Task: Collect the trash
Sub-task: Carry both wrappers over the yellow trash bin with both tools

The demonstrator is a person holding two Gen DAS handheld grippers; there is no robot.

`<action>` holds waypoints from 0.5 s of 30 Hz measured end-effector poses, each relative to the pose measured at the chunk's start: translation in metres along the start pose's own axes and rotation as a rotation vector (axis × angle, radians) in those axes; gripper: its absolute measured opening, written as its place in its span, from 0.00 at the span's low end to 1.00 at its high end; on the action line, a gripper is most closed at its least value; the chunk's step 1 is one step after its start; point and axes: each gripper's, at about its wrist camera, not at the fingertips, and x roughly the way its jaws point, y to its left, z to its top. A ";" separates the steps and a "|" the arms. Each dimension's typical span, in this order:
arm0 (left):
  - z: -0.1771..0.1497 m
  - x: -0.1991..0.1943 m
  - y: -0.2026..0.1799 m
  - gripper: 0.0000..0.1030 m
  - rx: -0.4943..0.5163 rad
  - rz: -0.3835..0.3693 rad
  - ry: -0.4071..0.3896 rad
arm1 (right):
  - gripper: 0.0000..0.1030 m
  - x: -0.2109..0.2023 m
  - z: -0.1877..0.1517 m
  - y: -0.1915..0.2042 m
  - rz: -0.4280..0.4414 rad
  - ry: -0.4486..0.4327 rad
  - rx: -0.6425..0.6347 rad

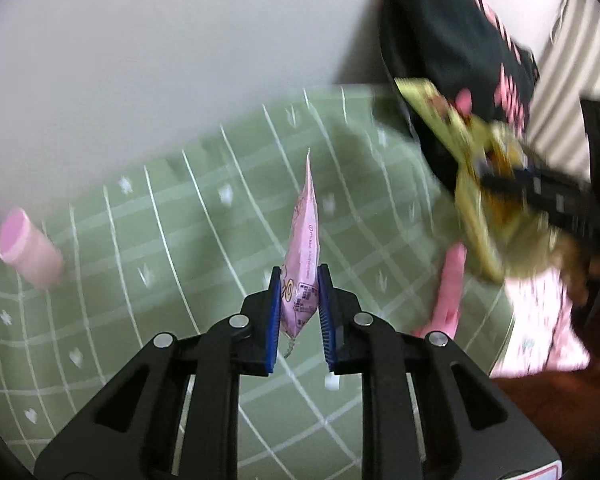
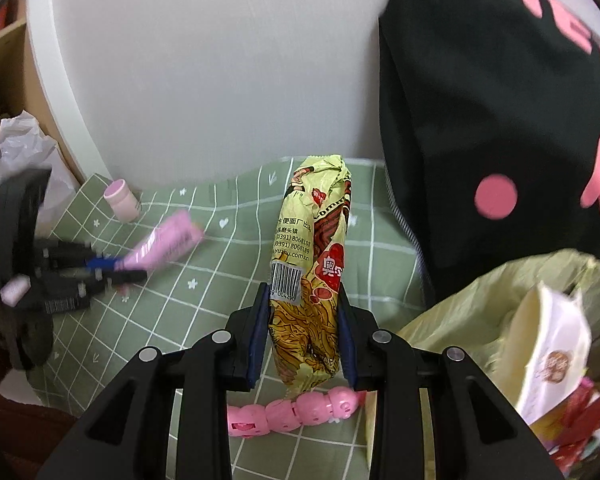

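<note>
My left gripper [image 1: 299,280] is shut on a thin pink wrapper [image 1: 304,256] and holds it upright above the green checked cloth [image 1: 180,240]. In the right wrist view the left gripper [image 2: 140,270] shows at the left with the pink wrapper [image 2: 164,244]. My right gripper [image 2: 303,298] is shut on a yellow snack wrapper [image 2: 312,256] with a barcode. In the left wrist view the right gripper [image 1: 496,178] and its yellow wrapper [image 1: 476,184] are blurred at the right. A pale green trash bag [image 2: 472,320] stands open at the right, with a white wrapper [image 2: 552,348] inside.
A pink-capped bottle [image 1: 28,246] stands on the cloth by the wall, also in the right wrist view [image 2: 122,200]. A pink plastic toy chain [image 2: 296,410] lies under my right gripper. A black bag with pink print [image 2: 500,120] hangs at the right. A white plastic bag [image 2: 16,156] sits far left.
</note>
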 end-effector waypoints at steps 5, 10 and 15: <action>0.051 -0.022 -0.017 0.16 0.021 -0.012 -0.128 | 0.28 -0.034 0.012 -0.008 -0.050 -0.085 -0.012; 0.088 -0.033 -0.060 0.16 0.107 -0.065 -0.203 | 0.28 -0.073 0.013 -0.029 -0.124 -0.162 0.007; 0.106 -0.023 -0.117 0.16 0.218 -0.155 -0.221 | 0.28 -0.104 0.001 -0.055 -0.204 -0.204 0.063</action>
